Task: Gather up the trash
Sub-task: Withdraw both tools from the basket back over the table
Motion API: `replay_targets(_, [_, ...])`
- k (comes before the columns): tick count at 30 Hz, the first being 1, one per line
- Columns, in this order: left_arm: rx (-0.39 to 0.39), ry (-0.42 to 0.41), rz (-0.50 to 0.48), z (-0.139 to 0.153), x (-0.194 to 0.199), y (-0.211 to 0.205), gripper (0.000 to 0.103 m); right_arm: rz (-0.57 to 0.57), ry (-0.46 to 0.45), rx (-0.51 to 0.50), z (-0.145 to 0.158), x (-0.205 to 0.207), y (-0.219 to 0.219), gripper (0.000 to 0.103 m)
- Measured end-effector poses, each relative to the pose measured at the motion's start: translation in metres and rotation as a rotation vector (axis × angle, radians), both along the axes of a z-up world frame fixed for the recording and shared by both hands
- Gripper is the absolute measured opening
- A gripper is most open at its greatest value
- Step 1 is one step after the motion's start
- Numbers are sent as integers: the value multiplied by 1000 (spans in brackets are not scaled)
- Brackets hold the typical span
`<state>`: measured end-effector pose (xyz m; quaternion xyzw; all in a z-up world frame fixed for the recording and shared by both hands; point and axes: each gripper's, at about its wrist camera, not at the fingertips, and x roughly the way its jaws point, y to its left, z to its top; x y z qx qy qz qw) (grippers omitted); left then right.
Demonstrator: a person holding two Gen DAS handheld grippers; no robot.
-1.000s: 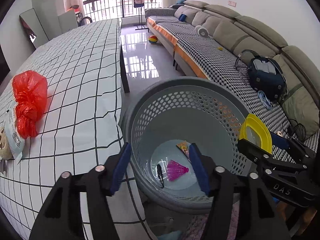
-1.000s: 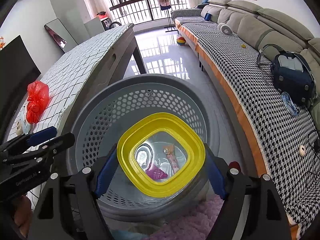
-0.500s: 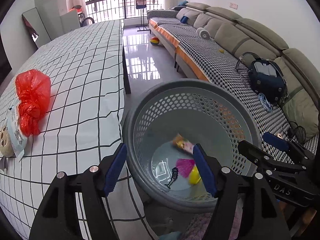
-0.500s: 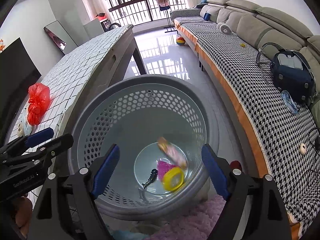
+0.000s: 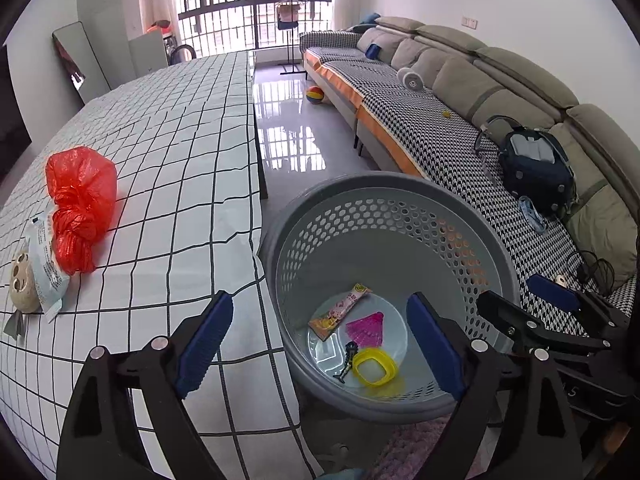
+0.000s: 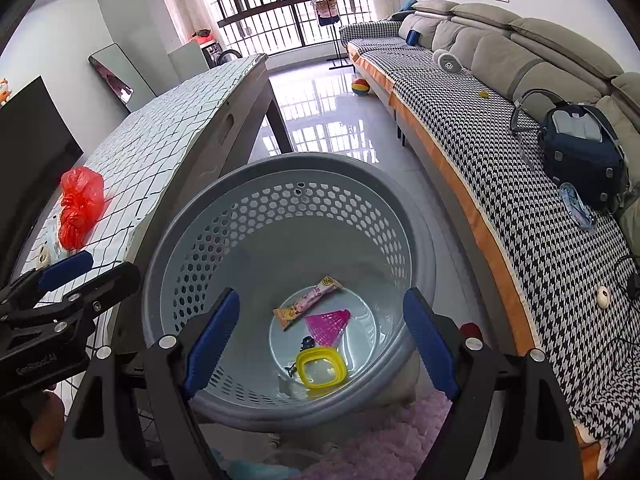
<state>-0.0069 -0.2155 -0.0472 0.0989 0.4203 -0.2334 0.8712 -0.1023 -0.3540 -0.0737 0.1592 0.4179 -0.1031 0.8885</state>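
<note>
Right below both grippers sits the round grey plastic basket with holes in its wall (image 6: 224, 240), and both tools are empty. The right gripper (image 6: 320, 340) has its blue pads spread wide with nothing between them. The left gripper (image 5: 318, 338) is opening its jaws wider right now, and nothing is between them either. Down on the basket floor, past the right tool's tips, lies the yellow square plastic lid (image 6: 321, 367), beside a pink fan-shaped plastic piece (image 6: 328, 322), a long pink snack wrapper (image 6: 308, 302) and a small black thing (image 6: 302, 350) I cannot name. A second ago the right tool held that yellow lid over the basket; now the lid is at the bottom, so that drop looks done. Far to the left of the left tool, on the white checked tablecloth (image 5: 172, 168), waits the knotted red plastic bag (image 5: 80, 204), with a white printed packet (image 5: 46, 256) just beside it. The bag looks light, soft and crinkly, maybe a bit slippery. I think the bunched knot in its middle is the best place to pinch.
</note>
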Motion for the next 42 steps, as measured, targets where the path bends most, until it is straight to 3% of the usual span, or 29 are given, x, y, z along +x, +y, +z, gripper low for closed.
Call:
replay_targets(14, [-21, -99, 77, 21, -10, 29, 96, 2, -38, -19, 12, -7, 18, 82])
replay_targets(20, [-45, -126, 134, 33, -8, 57, 97, 54, -61, -18, 21, -1, 38, 85])
replay_targets(29, [-59, -143, 255, 39, 3, 117, 97, 162, -86, -52, 37, 22, 88, 86])
replay_targets(42, [-59, -148, 461, 44, 27, 218, 97, 347, -118, -95, 58, 87, 184, 86])
